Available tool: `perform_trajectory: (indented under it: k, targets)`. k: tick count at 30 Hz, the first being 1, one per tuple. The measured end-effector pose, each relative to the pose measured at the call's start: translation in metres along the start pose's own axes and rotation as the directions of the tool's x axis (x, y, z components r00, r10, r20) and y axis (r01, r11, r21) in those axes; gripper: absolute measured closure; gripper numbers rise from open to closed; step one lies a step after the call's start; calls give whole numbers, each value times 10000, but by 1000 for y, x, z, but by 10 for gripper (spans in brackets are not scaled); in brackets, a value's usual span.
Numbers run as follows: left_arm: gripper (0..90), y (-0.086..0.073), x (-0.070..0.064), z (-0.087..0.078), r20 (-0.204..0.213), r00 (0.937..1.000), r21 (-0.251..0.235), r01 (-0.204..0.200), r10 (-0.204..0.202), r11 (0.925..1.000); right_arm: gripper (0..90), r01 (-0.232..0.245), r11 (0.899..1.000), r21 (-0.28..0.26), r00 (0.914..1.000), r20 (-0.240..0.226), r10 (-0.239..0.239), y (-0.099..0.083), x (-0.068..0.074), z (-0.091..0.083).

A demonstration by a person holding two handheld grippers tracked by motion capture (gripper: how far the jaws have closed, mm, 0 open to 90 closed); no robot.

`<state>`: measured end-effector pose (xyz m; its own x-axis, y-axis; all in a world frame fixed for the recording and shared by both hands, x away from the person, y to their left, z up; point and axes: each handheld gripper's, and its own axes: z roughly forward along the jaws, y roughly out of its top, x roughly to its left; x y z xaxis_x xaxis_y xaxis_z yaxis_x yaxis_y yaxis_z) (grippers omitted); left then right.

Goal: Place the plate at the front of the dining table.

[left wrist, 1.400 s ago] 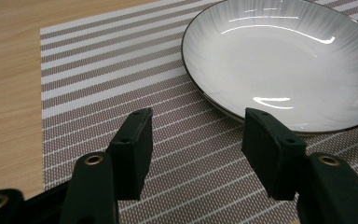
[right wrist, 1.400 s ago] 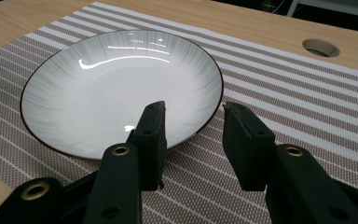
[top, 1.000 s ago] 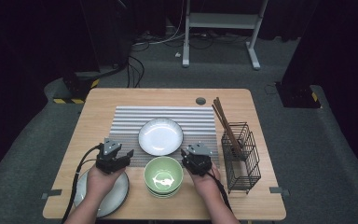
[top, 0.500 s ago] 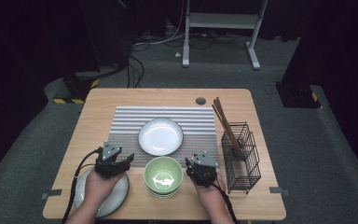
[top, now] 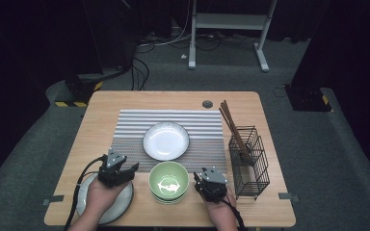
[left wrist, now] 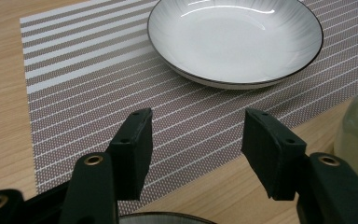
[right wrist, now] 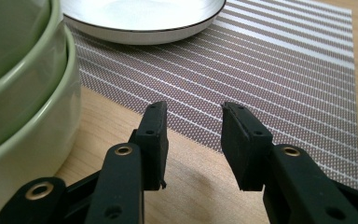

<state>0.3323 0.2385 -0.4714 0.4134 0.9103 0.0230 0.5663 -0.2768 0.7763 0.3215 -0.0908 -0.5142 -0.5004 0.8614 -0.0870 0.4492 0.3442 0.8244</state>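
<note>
Stacked green bowls (top: 169, 181) sit upright, mouth up, lower centre of frame, on the surface (top: 125, 103). Left claw (top: 125, 169) wide apart, empty, over grey plate (top: 121, 208). Right claw (top: 198, 179) partly apart, empty, just beside the bowls.

The person's left hand (top: 102, 195) covers much of the grey plate (top: 120, 209) down front, and the green bowls (right wrist: 23, 107) run off the right gripper view's left edge.
</note>
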Motion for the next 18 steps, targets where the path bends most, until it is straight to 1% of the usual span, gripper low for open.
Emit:
perform_trajectory:
  k: [1,3,5,10,11,13,14,17,18]
  targets:
    - [428,0,1,-1,-83,9999,124,82,-81,9999,608,18,10000,-16,10000,-6,-18,0,0,0]
    - [425,1,1,-1,-93,9997,277,227,-225,9994,593,-129,9999,51,9998,-141,130,-1,-2,1]
    - [423,1,0,-1,-113,9998,375,160,-156,9992,581,-278,9996,41,9993,-248,279,-1,-2,0]
    - [411,4,-1,0,-70,9998,676,215,-211,9975,572,-160,9998,-72,9994,-315,157,0,-2,-1]
    - [409,5,-2,0,-39,9997,751,224,-222,9969,573,-215,9997,-86,9993,-323,212,0,-2,-1]
    - [402,6,-3,1,13,10000,896,19,-20,9960,573,-293,9995,-120,9993,-236,290,0,-3,-2]
    - [401,6,-4,1,42,10000,970,-49,45,9953,572,-260,9993,-252,9996,-143,256,1,-4,-3]
    - [394,6,-8,4,14,9992,1270,-387,388,9912,574,-284,9987,-411,9996,-79,281,1,-8,-6]
    - [394,6,-8,5,22,9992,1341,-386,387,9902,575,-336,9986,-416,9994,-52,334,0,-10,-6]
